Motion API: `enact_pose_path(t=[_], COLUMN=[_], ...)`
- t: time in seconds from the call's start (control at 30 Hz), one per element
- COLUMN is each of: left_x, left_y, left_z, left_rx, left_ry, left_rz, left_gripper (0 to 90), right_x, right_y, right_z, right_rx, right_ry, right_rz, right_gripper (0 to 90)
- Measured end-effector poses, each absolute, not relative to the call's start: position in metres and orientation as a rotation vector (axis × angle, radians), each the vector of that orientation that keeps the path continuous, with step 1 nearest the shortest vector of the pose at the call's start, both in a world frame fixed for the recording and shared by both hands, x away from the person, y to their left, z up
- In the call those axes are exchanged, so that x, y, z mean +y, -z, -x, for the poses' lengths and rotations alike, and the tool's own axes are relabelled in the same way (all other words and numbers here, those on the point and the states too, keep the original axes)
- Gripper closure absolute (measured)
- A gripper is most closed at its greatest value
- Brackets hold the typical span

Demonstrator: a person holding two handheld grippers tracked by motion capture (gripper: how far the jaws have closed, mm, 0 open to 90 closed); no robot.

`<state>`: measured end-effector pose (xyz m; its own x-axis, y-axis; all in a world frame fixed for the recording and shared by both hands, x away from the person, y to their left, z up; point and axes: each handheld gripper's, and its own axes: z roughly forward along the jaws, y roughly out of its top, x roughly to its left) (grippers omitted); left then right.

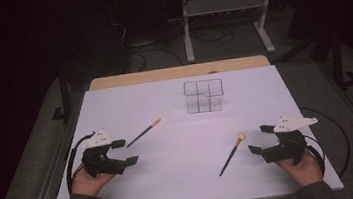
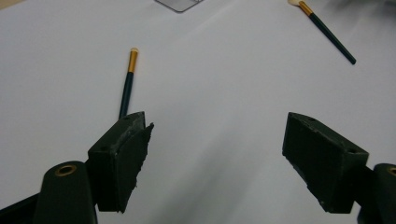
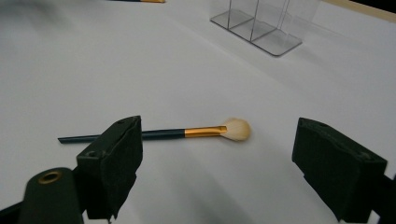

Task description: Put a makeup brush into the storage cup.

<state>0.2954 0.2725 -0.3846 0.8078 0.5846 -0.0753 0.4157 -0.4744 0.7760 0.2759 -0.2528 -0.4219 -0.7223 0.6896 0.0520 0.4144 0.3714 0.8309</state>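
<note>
Overhead, we see our left gripper (image 1: 124,152) and right gripper (image 1: 261,138) both spread and empty on the white worktop (image 1: 188,178), a thin brush (image 1: 143,132) near the left, a fluffy brush (image 1: 233,153) near the right, a clear organizer (image 1: 204,96) beyond. Looking along the left gripper (image 2: 217,135), the thin brush (image 2: 128,81) lies just past one jaw. Along the right gripper (image 3: 219,149), the fluffy brush (image 3: 187,132) lies ahead between the jaws, untouched.
</note>
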Motion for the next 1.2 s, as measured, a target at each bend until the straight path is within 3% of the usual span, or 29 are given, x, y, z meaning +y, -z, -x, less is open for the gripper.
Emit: enact_pose_path(t=[0.67, 1.2], left_x=[0.261, 0.244], left_y=[0.372, 0.366], left_z=[-0.348, -0.391], left_rx=[0.737, 0.722], left_ry=[-0.21, -0.199], left_rz=[-2.259, -2.385], left_gripper=[27.8, 41.2], right_x=[-0.25, -0.247], right_y=[0.421, 0.421], right_z=[-0.276, -0.277], right_rx=[2.344, 2.359], right_ry=[-1.28, -1.27], right_rz=[-0.964, -0.938], right_gripper=[15.3, 15.2])
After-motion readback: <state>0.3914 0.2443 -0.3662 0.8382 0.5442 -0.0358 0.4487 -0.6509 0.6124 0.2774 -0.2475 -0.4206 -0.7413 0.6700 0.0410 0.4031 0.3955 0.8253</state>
